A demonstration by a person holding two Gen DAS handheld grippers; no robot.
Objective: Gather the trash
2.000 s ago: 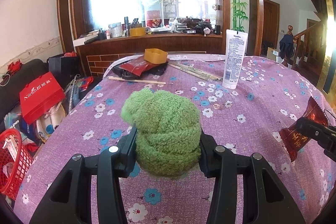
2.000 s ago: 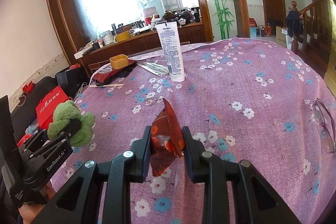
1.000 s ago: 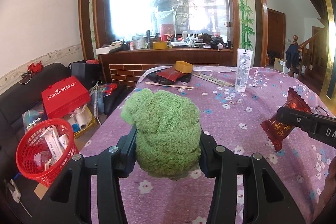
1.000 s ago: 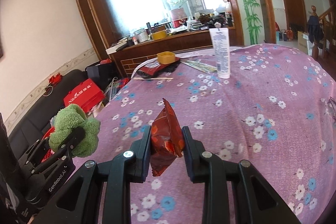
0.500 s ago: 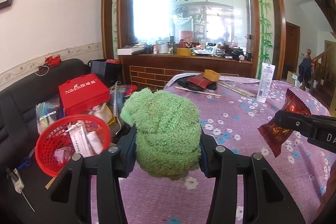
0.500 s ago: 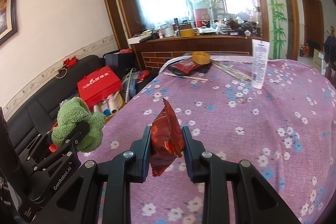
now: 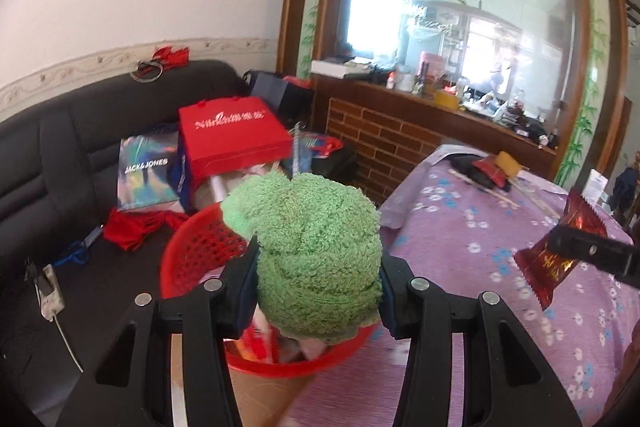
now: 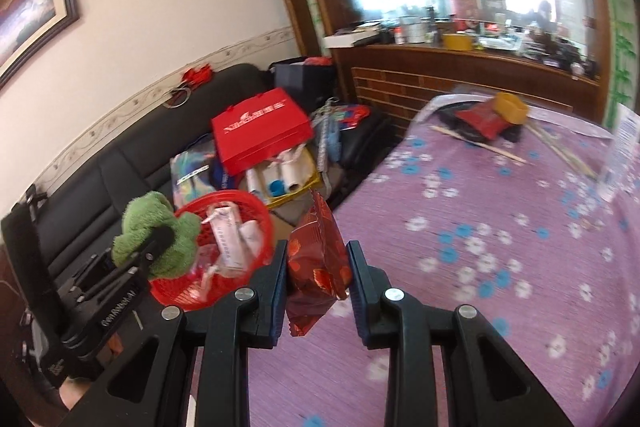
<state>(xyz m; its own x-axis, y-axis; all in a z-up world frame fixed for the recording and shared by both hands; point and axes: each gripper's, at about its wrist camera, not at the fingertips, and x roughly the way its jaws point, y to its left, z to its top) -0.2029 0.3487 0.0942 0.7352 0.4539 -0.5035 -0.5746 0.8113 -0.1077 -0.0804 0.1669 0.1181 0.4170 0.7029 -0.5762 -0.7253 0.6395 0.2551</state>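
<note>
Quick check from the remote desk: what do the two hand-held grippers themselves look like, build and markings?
Both are matte black plastic. The left hand-held gripper and right hand-held gripper each have two angular fingers with triangular cut-outs, round silver screws and dark blue pads. In the right wrist view, the left unit's body carries blurred white lettering. No cables or sleeves are visible.

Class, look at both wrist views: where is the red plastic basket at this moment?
The red plastic basket sits low beside the purple floral table's left edge, before the black sofa, under the green cloth held in the left gripper.
</note>
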